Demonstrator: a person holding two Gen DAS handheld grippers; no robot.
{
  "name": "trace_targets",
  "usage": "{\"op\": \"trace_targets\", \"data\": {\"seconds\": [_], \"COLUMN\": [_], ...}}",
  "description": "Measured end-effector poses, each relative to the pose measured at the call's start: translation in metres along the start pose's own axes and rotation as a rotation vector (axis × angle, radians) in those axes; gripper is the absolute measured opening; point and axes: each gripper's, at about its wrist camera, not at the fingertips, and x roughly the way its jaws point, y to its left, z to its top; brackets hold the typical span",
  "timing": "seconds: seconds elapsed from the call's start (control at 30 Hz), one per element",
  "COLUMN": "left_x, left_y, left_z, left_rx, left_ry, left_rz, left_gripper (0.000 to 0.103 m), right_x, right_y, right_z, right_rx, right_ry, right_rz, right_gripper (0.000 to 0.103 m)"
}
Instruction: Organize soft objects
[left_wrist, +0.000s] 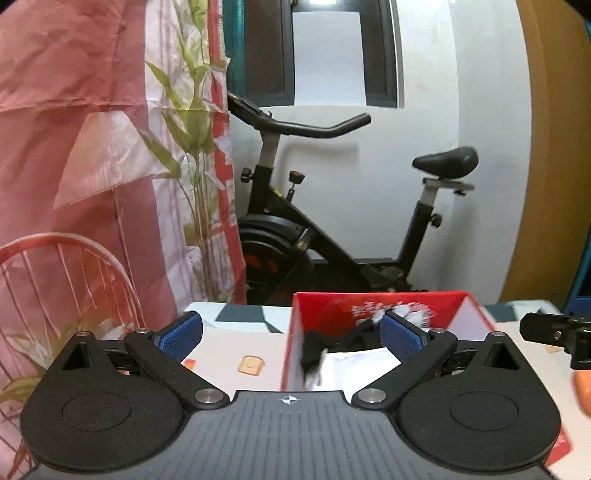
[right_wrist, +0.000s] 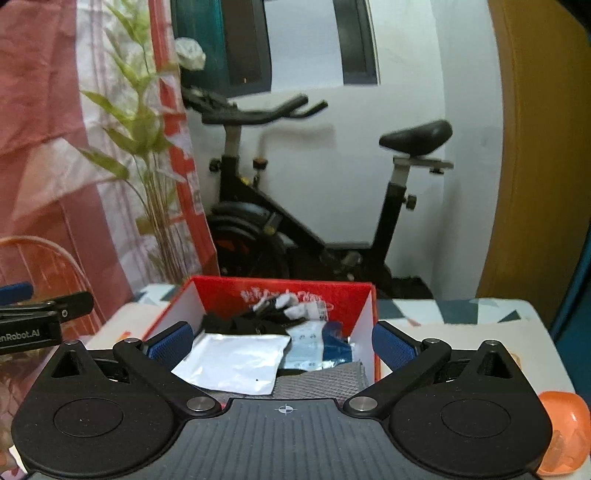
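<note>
Left wrist view: the left gripper (left_wrist: 291, 334) hangs with jaws spread wide and empty above the red cardboard box (left_wrist: 369, 308), where black fabric (left_wrist: 314, 349) and a white pouch (left_wrist: 354, 369) lie. Right wrist view: the right gripper (right_wrist: 282, 341) is likewise wide and empty over the box, which also holds a grey cloth (right_wrist: 321, 384), so a drop-off looks complete; next comes finding another soft item outside the box.

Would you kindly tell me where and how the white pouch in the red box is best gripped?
Probably by the near corner of the white pouch, coming from above and the front. It lies flat on top of the other items in the red box, and that corner overhangs the grey cloth, giving a thin edge to pinch.
</note>
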Motion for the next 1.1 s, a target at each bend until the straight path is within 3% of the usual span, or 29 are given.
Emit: {"op": "trace_targets", "data": {"seconds": [0.47,0.73,1.1], "left_x": [-0.108,-0.168,-0.191], "left_y": [-0.007,-0.006,-0.004], "left_z": [-0.004,-0.011,-0.022], "left_rx": [0.016,-0.010,-0.031], "left_ry": [-0.070,-0.101,-0.102], "left_rz": [0.016,0.025,0.034], "left_gripper": [0.103,0.103,0.103], "right_x": [-0.113,-0.164,-0.193], "right_y": [-0.009,-0.001,0.011], "right_z": [0.002,-0.015,-0.027], "right_rx": [0.044,0.049,0.036], "right_ry": [-0.157,-0.176,-0.178], "right_rz": [0.010,0.032,0.076], "right_gripper": [0.103,0.103,0.103]}}
